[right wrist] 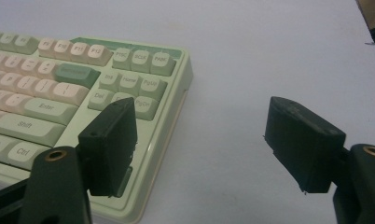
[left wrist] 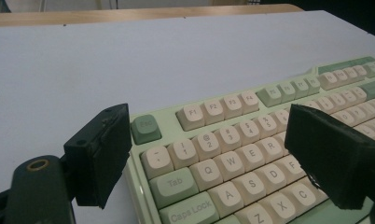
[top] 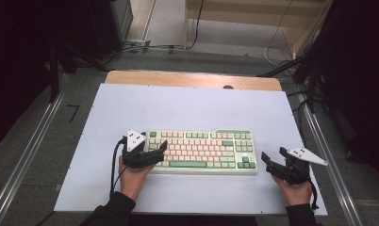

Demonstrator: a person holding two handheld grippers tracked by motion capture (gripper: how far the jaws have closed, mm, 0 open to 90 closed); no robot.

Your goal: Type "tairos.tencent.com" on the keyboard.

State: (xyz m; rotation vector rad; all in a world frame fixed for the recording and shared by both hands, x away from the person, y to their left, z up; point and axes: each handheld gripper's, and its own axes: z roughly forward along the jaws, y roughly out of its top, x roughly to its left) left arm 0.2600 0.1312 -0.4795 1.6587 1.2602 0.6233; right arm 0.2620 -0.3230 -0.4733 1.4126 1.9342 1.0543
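Observation:
A mint-green keyboard (top: 201,150) with cream and green keys lies flat on the white tabletop (top: 187,103), toward the front. My left gripper (top: 157,153) hovers at the keyboard's left end. In the left gripper view the gripper (left wrist: 218,144) stands open: one jaw is off the keyboard's (left wrist: 232,140) left edge by Esc and Tab, the other is above the letter keys. My right gripper (top: 274,156) sits just right of the keyboard. The right gripper view shows this gripper (right wrist: 204,135) open too, one jaw over the keyboard's (right wrist: 45,93) near right corner and the other over bare table. Neither holds anything.
A strip of wooden desk (top: 192,79) shows behind the white top. Metal rails (top: 32,155) run along both sides on the floor, and cables (top: 145,47) lie on the floor beyond the table. Bare white surface lies behind and beside the keyboard.

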